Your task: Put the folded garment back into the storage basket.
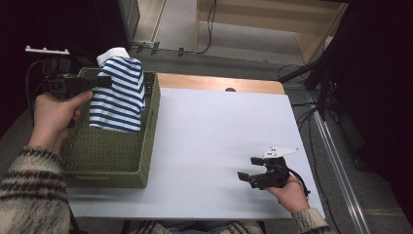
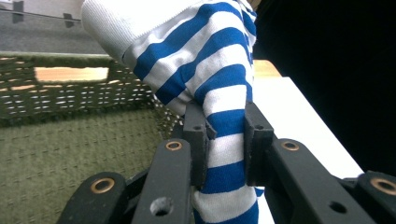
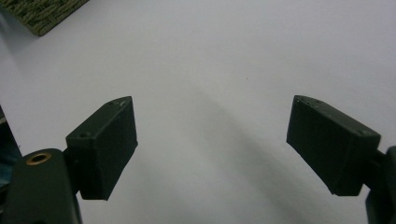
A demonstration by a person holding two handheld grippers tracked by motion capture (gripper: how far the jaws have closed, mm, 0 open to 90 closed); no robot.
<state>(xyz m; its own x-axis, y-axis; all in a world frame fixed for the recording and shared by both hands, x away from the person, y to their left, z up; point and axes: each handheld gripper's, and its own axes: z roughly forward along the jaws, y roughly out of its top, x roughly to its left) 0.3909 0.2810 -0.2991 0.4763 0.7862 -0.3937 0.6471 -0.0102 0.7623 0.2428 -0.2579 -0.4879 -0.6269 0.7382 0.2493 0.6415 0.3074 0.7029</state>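
One blue-and-white striped knit garment (image 1: 118, 95) hung over green woven basket (image 1: 112, 165) at desk's (image 1: 219, 146) left, pinched tight in left gripper (image 1: 103, 82) fingers (image 2: 196, 140). Right gripper (image 1: 249, 168) wide open, empty. We judged best: lower before letting go, keep hem inside rim.

striped cloth (image 2: 219, 88) bottom cut off, basket (image 3: 42, 14) mostly cropped

striped cloth (image 1: 118, 95) hangs (gripped) over green basket (image 1: 151, 126).
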